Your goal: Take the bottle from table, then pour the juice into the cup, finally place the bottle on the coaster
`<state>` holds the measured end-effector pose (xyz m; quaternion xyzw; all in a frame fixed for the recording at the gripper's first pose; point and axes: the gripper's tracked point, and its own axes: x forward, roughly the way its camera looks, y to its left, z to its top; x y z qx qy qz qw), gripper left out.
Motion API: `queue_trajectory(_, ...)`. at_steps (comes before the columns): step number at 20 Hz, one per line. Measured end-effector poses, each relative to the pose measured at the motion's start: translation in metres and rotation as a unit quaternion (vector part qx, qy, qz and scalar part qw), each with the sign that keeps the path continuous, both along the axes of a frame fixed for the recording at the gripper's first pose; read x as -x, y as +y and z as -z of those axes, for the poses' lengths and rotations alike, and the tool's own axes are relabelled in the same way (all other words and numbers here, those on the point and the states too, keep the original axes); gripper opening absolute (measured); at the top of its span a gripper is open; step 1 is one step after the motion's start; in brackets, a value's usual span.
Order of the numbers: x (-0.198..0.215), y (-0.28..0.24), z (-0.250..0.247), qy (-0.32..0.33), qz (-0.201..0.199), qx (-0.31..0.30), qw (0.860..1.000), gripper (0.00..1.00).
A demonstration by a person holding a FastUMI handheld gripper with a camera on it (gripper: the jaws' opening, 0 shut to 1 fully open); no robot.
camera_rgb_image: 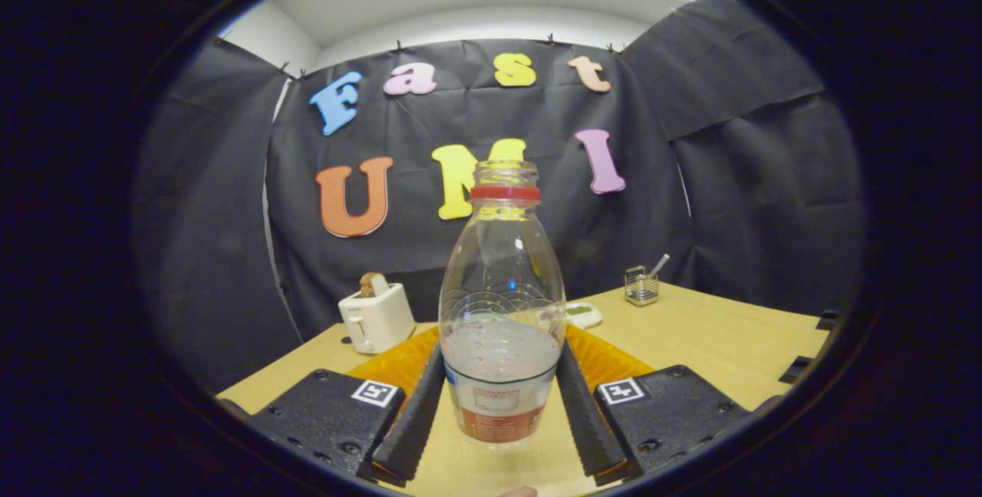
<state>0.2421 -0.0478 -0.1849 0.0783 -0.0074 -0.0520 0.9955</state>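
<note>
**Operator:** Gripper view: I have the hand-held gripper (500, 397) clamped on the bottle (500, 313), both fingers pressed to its lower sides, upright so the uncapped juice stays in.

**Listener:** Where is it?

**Operator:** Between the fingers, seemingly lifted above the worktop (713, 336); an orange coaster (606, 359) lies just behind.

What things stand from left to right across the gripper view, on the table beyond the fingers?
Toaster → bottle, held upright between the fingers of the hand-held gripper, which press on its sides → small wire basket. The orange coaster lies behind the bottle and spans both its sides, so it is left out.
</note>
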Motion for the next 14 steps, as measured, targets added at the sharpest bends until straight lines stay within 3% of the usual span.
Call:
queue_trajectory(6,-0.048,0.001,0.039,0.023,-0.024,0.027,0.999,0.81)
queue_trajectory(14,-0.096,0.013,0.048,0.028,-0.037,0.085,0.995,0.82)
